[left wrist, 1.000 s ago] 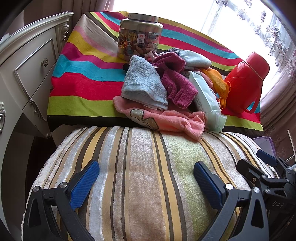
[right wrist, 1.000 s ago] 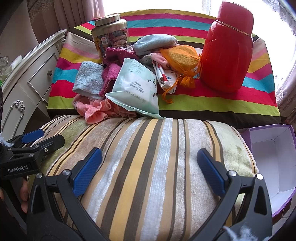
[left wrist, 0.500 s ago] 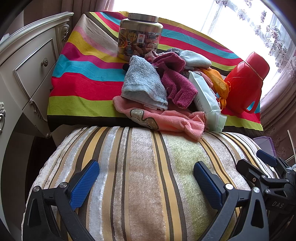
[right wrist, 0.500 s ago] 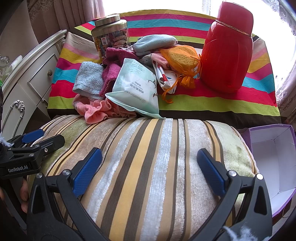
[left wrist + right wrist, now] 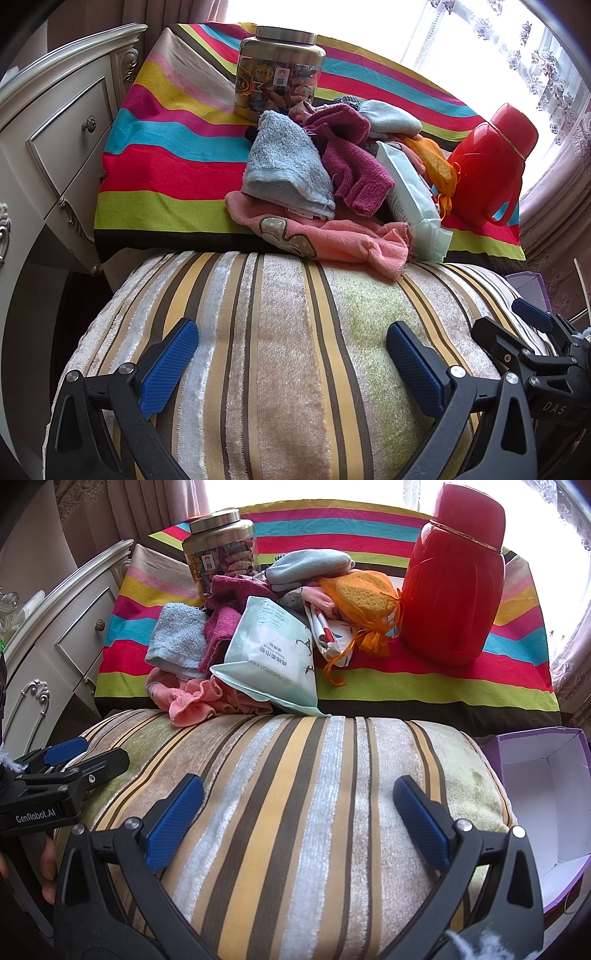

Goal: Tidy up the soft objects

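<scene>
The soft objects are lying in a heap on the striped tablecloth: a pink cloth is lying at the near edge, a light blue towel is resting on it, and a magenta knit is lying just beside the towel. A wipes pack is leaning against the heap. A striped cushion is sitting in front. I am holding my left gripper and right gripper above the cushion, both spread wide and gripping nothing. A red flask, a jar and a purple box are standing around.
</scene>
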